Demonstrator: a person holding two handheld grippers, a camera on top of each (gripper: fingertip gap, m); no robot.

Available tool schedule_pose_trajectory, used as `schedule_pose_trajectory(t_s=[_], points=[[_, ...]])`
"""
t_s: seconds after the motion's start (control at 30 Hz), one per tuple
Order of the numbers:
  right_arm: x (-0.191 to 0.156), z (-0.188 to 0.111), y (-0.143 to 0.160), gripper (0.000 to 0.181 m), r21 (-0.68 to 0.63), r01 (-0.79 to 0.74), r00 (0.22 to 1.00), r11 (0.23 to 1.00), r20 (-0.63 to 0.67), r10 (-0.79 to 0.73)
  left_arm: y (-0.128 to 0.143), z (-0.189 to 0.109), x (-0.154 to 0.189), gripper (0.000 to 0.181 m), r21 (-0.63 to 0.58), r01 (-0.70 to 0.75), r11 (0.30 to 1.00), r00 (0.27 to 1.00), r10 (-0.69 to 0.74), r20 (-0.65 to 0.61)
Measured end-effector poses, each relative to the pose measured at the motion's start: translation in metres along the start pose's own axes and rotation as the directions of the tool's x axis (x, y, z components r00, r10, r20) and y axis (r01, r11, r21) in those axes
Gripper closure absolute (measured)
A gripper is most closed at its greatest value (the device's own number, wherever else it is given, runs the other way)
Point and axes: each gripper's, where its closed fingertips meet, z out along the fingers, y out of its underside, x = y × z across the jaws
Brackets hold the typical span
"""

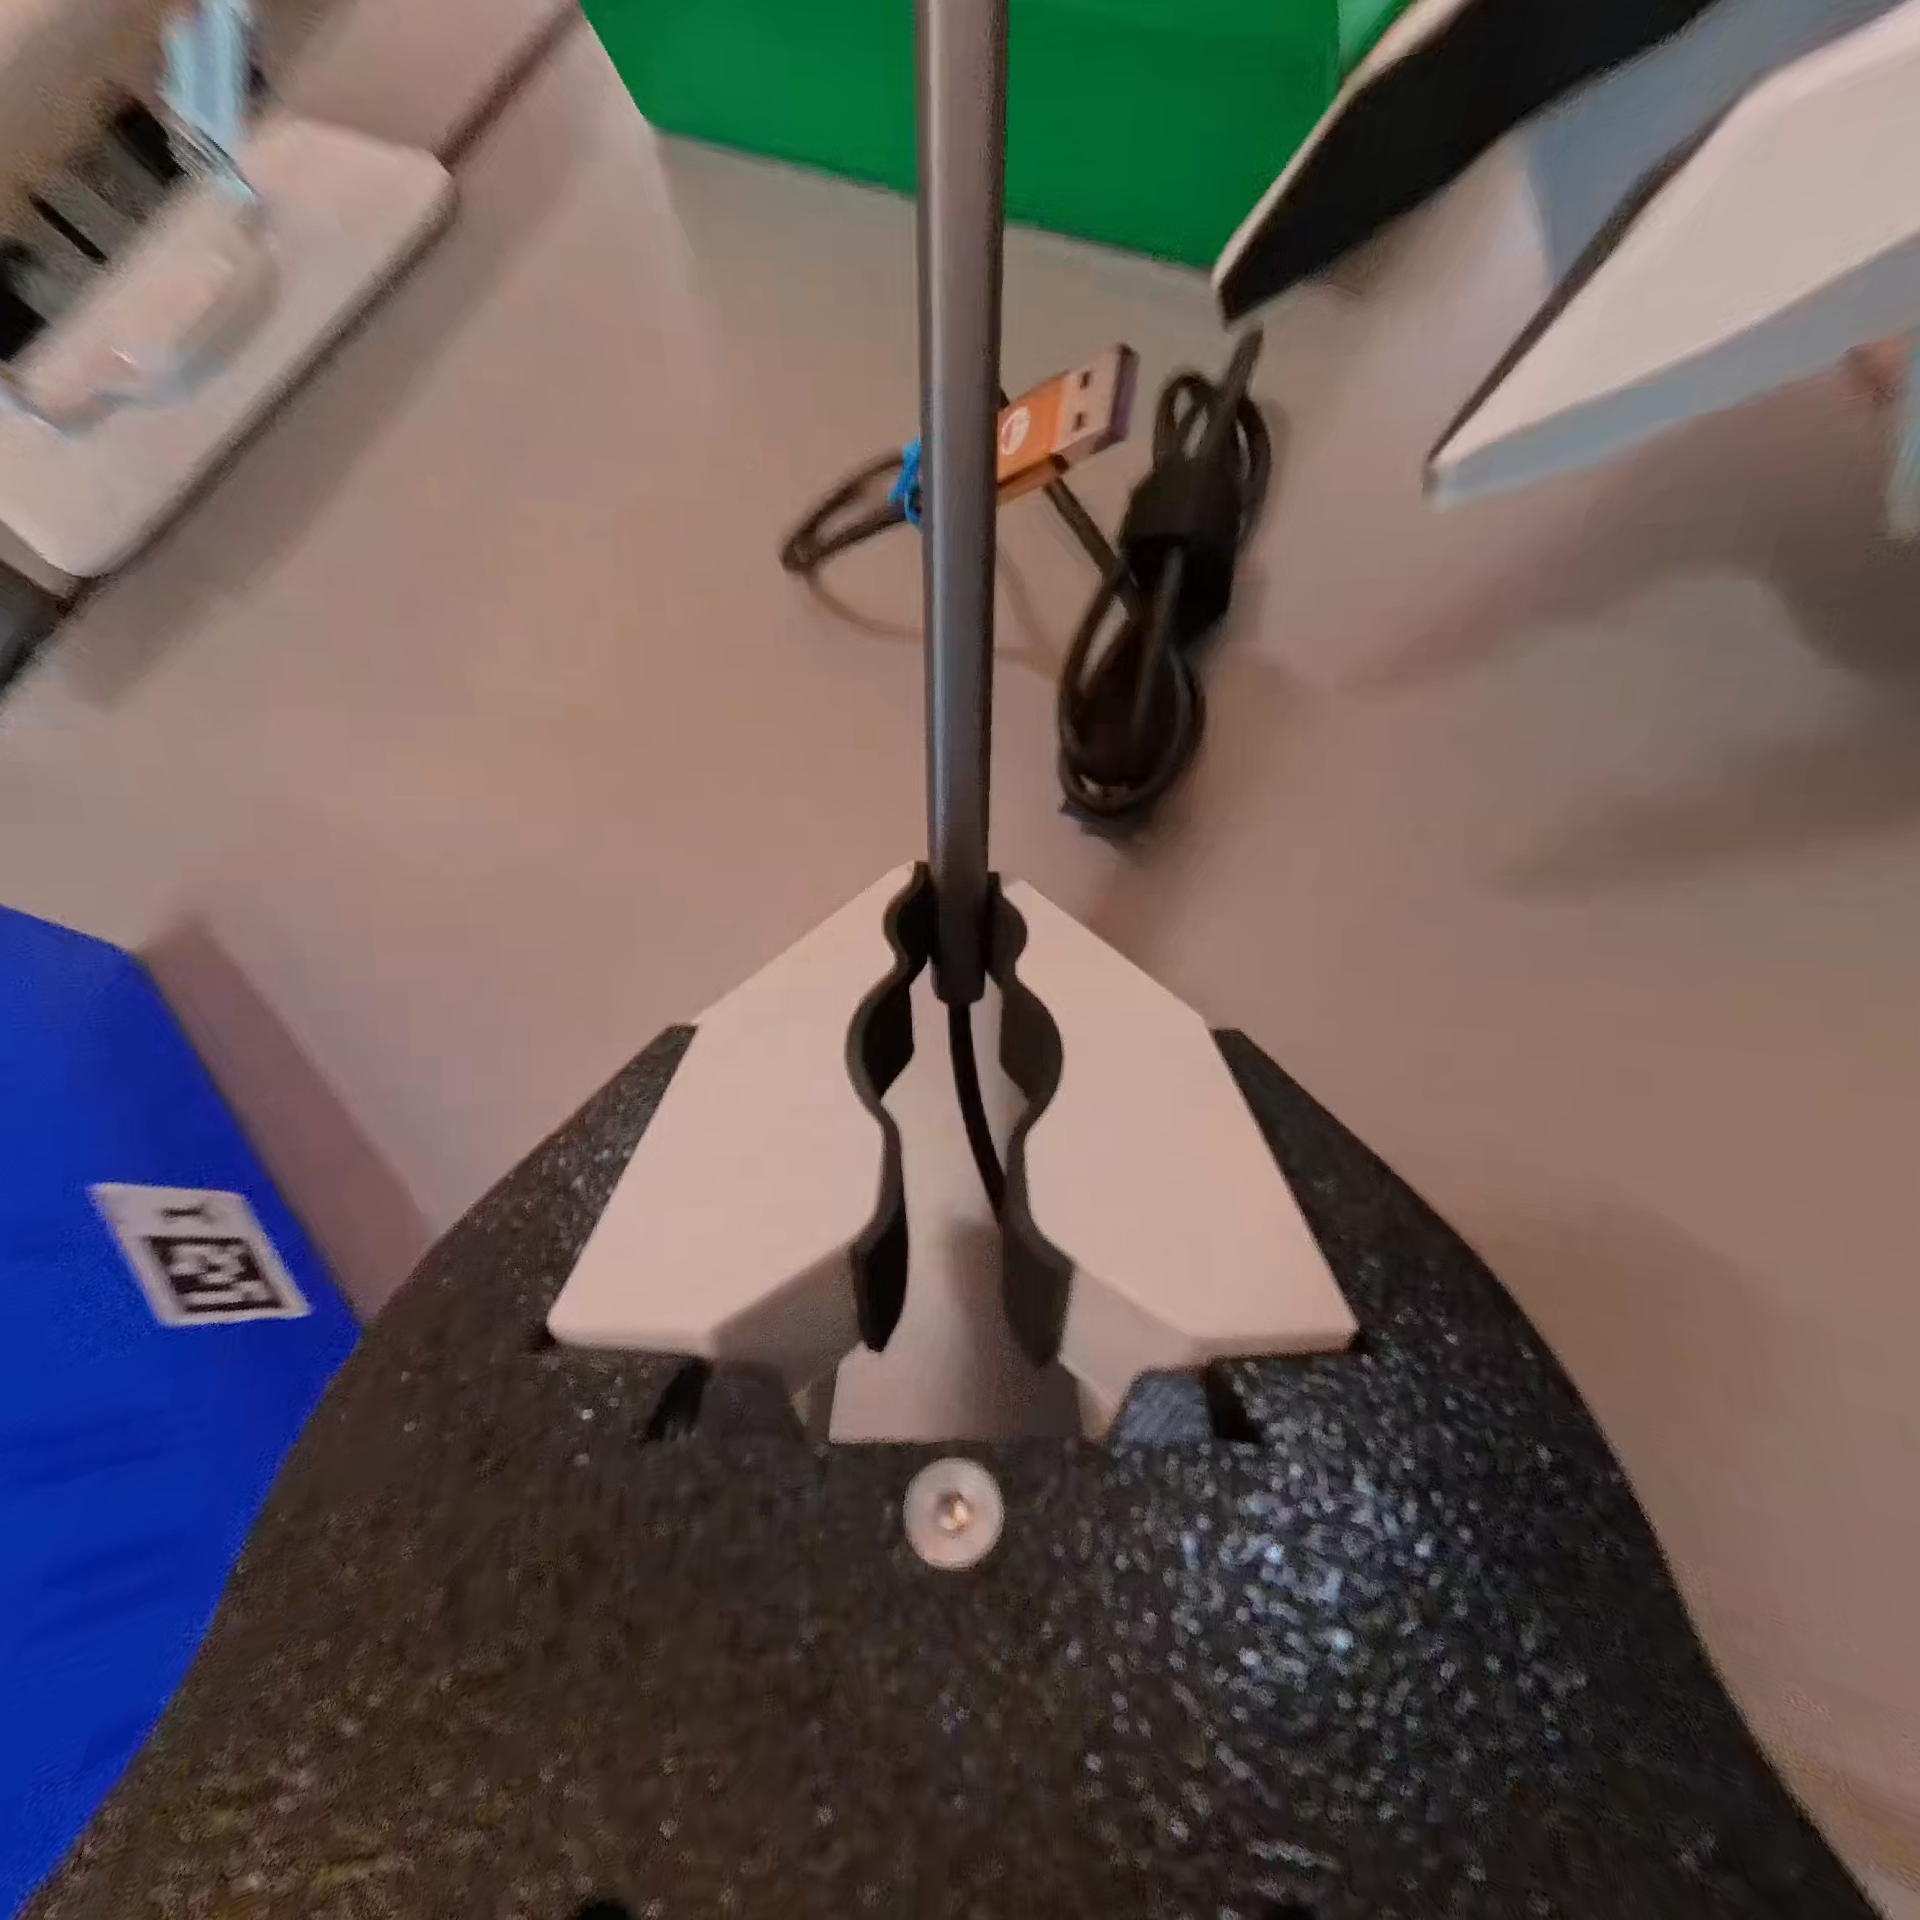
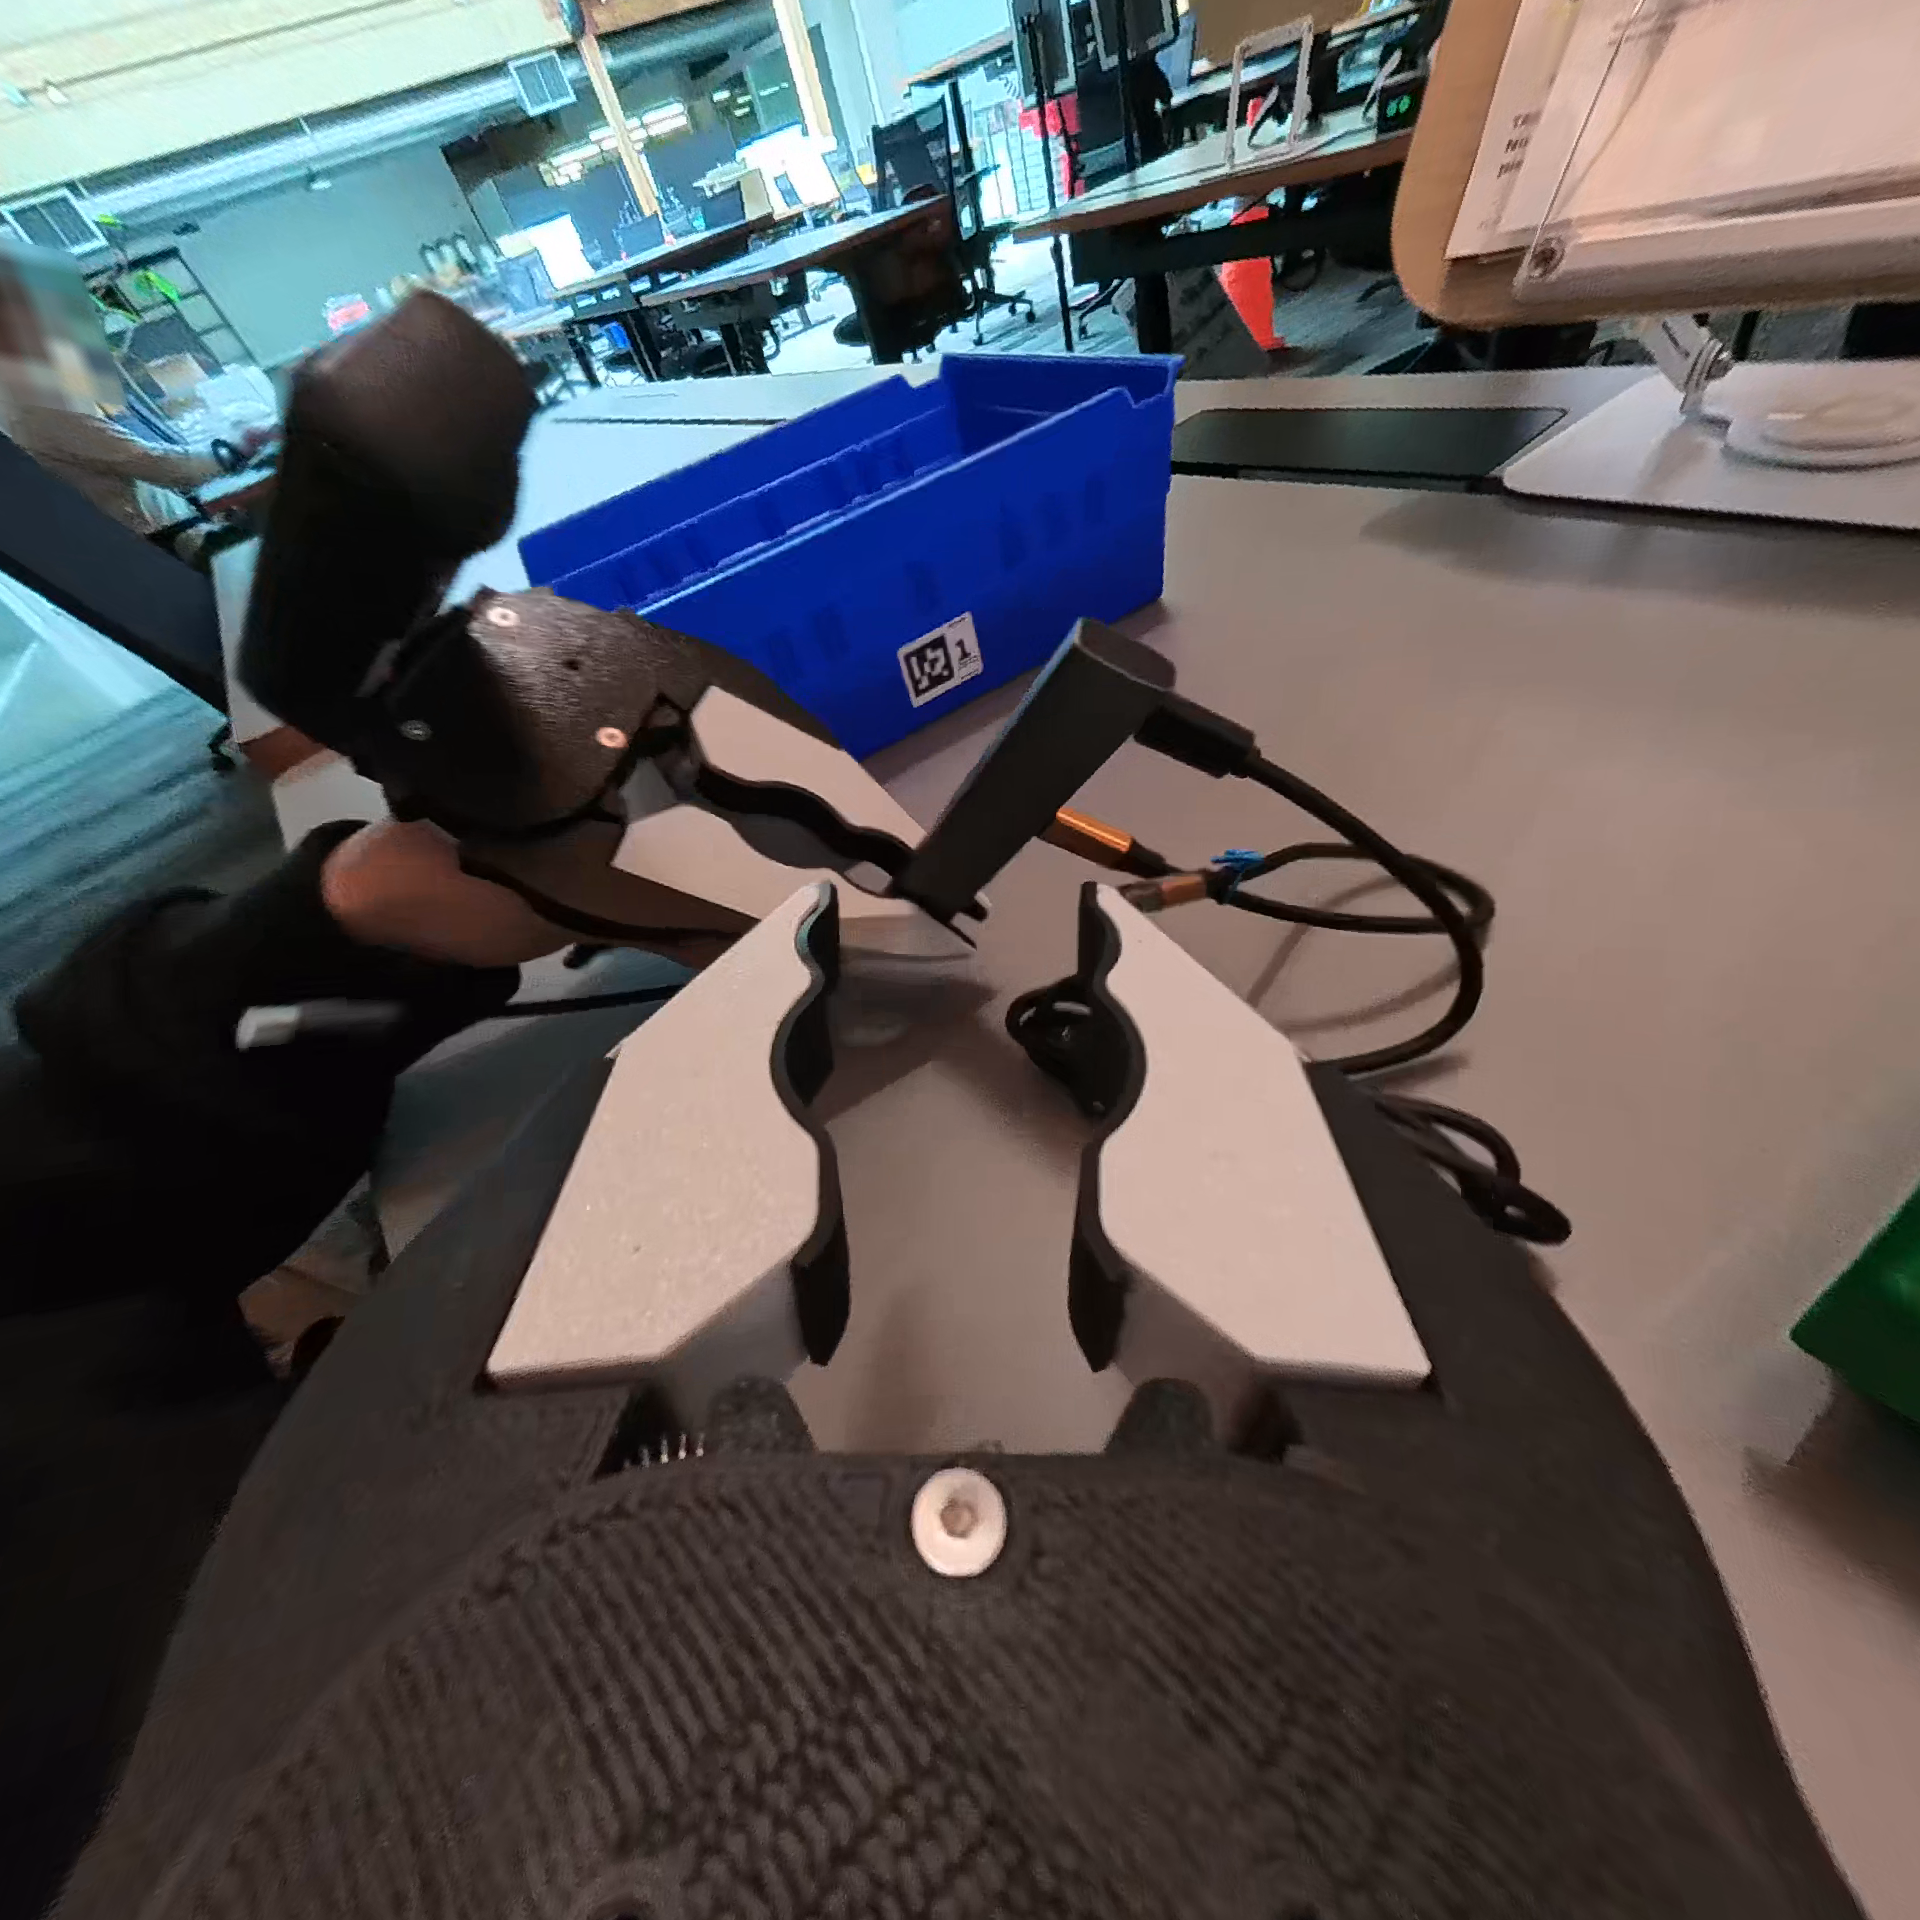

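My left gripper (image 1: 958,914) is shut on the lower end of a flat dark grey hub (image 1: 961,416), which I see edge-on, standing up out of the jaws. The right wrist view shows that gripper (image 2: 914,883) holding the hub (image 2: 1039,769) tilted above the table, with a black cable (image 2: 1351,831) plugged into its upper end. My right gripper (image 2: 956,935) is open and empty, just in front of the hub's held end. An orange USB plug (image 1: 1060,421) and a coiled black cable (image 1: 1153,623) lie on the table beyond the hub.
A blue bin (image 2: 883,540) with a coded sticker stands behind the hub, at the left in the left wrist view (image 1: 125,1351). A green box (image 1: 1122,104) is at the far side. A monitor stand base (image 2: 1714,468) sits at the right. The right gripper's fingers (image 1: 1683,343) show top right. Some 9 centimeters of space lies between my two pairs of fingers.
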Motion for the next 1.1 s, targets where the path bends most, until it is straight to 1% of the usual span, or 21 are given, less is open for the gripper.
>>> schedule_pose_trajectory(t_s=[0.03,0.1,0.17,0.2,0.27,0.33,0.37,0.4,0.43,0.47,0.53,0.57,0.6,0.63,0.7,0.73,0.83,0.9,0.97,1.03,1.1], points=[[-0.001,0.002,-0.003,0.134,0.017,0.000,1.000,1.000,-0.004,0.000,-0.009,-0.007,-0.002,0.174,0.045,0.011,0.999,1.000,-0.012,0.013],[-0.005,0.006,-0.012,0.129,0.064,-0.012,1.000,0.998,-0.003,0.012,-0.025,-0.019,0.003,0.174,0.128,0.037,0.991,0.999,-0.035,-0.020],[-0.008,0.010,-0.025,0.127,0.121,0.037,0.999,0.992,-0.032,-0.034,-0.029,-0.027,0.010,0.174,0.135,0.074,0.988,0.994,-0.062,-0.091],[-0.007,0.009,-0.030,0.127,0.136,0.095,0.994,0.986,-0.068,-0.087,-0.029,-0.031,0.011,0.174,0.132,0.096,0.987,0.990,-0.081,-0.116],[0.001,0.001,-0.039,0.124,0.102,0.247,0.958,0.964,-0.174,-0.227,-0.029,-0.038,0.008,0.174,0.141,0.138,0.980,0.982,-0.117,-0.149],[0.009,-0.015,-0.056,0.112,0.079,0.393,0.892,0.916,-0.276,-0.359,-0.029,-0.043,0.009,0.174,0.148,0.199,0.969,0.962,-0.165,-0.216],[0.013,-0.024,-0.068,0.107,0.085,0.453,0.856,0.888,-0.320,-0.406,-0.029,-0.045,0.010,0.174,0.153,0.233,0.960,0.948,-0.189,-0.256],[0.015,-0.030,-0.077,0.107,0.093,0.492,0.831,0.865,-0.346,-0.436,-0.029,-0.047,0.013,0.174,0.151,0.267,0.952,0.928,-0.211,-0.308],[0.017,-0.032,-0.084,0.108,0.102,0.501,0.829,0.859,-0.340,-0.443,-0.030,-0.049,0.017,0.174,0.148,0.295,0.944,0.906,-0.227,-0.358],[0.015,-0.029,-0.084,0.106,0.108,0.484,0.849,0.868,-0.295,-0.437,-0.032,-0.051,0.021,0.174,0.146,0.319,0.936,0.884,-0.238,-0.403],[0.002,-0.014,-0.073,0.102,0.085,0.435,0.898,0.897,-0.111,-0.425,-0.031,-0.056,0.032,0.174,0.123,0.342,0.932,0.833,-0.240,-0.498],[-0.004,-0.007,-0.069,0.102,0.084,0.415,0.910,0.906,-0.031,-0.413,-0.031,-0.059,0.036,0.174,0.120,0.344,0.931,0.815,-0.233,-0.531],[-0.007,0.000,-0.067,0.104,0.095,0.386,0.921,0.918,0.023,-0.390,-0.030,-0.062,0.039,0.174,0.117,0.336,0.935,0.802,-0.219,-0.556],[-0.011,0.005,-0.068,0.112,0.111,0.357,0.928,0.927,0.071,-0.366,-0.028,-0.064,0.042,0.174,0.116,0.320,0.940,0.795,-0.200,-0.573],[-0.023,0.010,-0.066,0.147,0.131,0.309,0.923,0.942,0.196,-0.330,-0.026,-0.068,0.042,0.174,0.131,0.303,0.944,0.793,-0.173,-0.584],[-0.029,0.012,-0.060,0.161,0.109,0.289,0.914,0.951,0.265,-0.308,-0.024,-0.069,0.040,0.174,0.128,0.300,0.945,0.795,-0.174,-0.581],[-0.034,0.009,-0.054,0.166,0.080,0.224,0.902,0.971,0.361,-0.238,-0.026,-0.076,0.036,0.174,0.173,0.307,0.936,0.789,-0.148,-0.597],[-0.033,0.005,-0.057,0.165,0.117,0.191,0.901,0.975,0.373,-0.222,-0.031,-0.080,0.035,0.174,0.189,0.337,0.922,0.772,-0.156,-0.616],[-0.034,-0.001,-0.057,0.164,0.166,0.185,0.889,0.969,0.392,-0.237,-0.029,-0.082,0.040,0.174,0.193,0.313,0.930,0.762,-0.124,-0.636],[-0.043,-0.008,-0.054,0.168,0.160,0.143,0.860,0.977,0.468,-0.202,-0.029,-0.085,0.044,0.174,0.207,0.297,0.932,0.752,-0.095,-0.652],[-0.042,-0.010,-0.053,0.164,0.176,0.141,0.862,0.974,0.463,-0.208,-0.030,-0.088,0.046,0.174,0.198,0.322,0.926,0.725,-0.107,-0.680]])
